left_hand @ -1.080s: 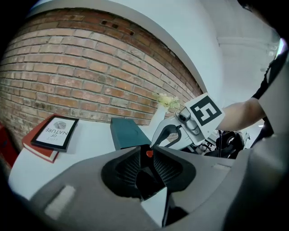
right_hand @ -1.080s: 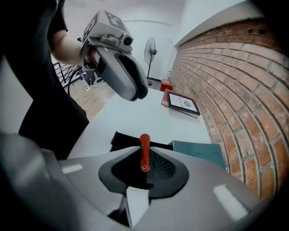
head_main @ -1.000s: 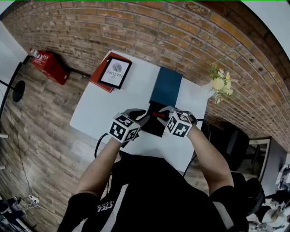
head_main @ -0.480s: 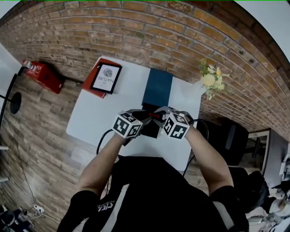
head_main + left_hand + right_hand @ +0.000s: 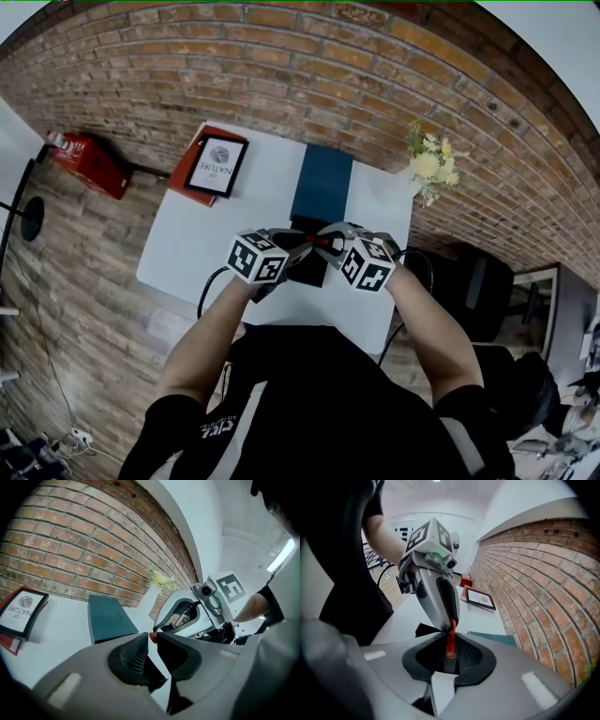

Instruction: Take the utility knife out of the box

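Near table edge (image 5: pixel 173 277), right gripper (image 5: pixel 450 654) pinches utility knife (image 5: pixel 450 637); left gripper (image 5: pixel 151 639), just closing, seemingly nips it.

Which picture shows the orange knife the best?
The right gripper view. The utility knife runs up the middle there, clamped between the jaws. The left gripper view shows just its red tip, and the head view only a tiny red sliver.

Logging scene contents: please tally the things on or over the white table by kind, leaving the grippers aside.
Red book: 1
Framed print: 1
Teal box lid: 1
Black box: 1
Orange utility knife: 1
Flower bunch: 1
Total: 6
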The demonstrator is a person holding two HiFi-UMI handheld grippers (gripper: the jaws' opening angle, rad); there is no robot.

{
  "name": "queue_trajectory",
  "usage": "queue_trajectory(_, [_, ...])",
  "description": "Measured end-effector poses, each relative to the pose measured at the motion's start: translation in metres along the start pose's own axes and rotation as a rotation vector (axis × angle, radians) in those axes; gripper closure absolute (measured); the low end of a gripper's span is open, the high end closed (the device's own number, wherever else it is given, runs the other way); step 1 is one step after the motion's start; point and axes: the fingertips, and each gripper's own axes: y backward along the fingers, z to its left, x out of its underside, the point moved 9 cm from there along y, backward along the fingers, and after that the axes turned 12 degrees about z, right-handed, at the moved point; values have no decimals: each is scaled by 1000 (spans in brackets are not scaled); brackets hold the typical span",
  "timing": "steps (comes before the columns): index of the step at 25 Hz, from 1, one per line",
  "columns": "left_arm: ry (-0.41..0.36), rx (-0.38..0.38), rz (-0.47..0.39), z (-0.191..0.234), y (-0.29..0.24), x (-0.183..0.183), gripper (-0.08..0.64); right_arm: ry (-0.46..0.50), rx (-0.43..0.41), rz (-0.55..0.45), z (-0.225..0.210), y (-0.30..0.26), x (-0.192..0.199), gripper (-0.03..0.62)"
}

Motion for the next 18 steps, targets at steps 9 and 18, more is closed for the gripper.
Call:
queue_trajectory(9, [-44,-51,-25,-3,12,-1,543,-26,35,-33,-4,-3,-5,560])
queue_trajectory(18, [-25,-105,-81,4,40,-3,544,-180,47,-90,-7,5,10,557])
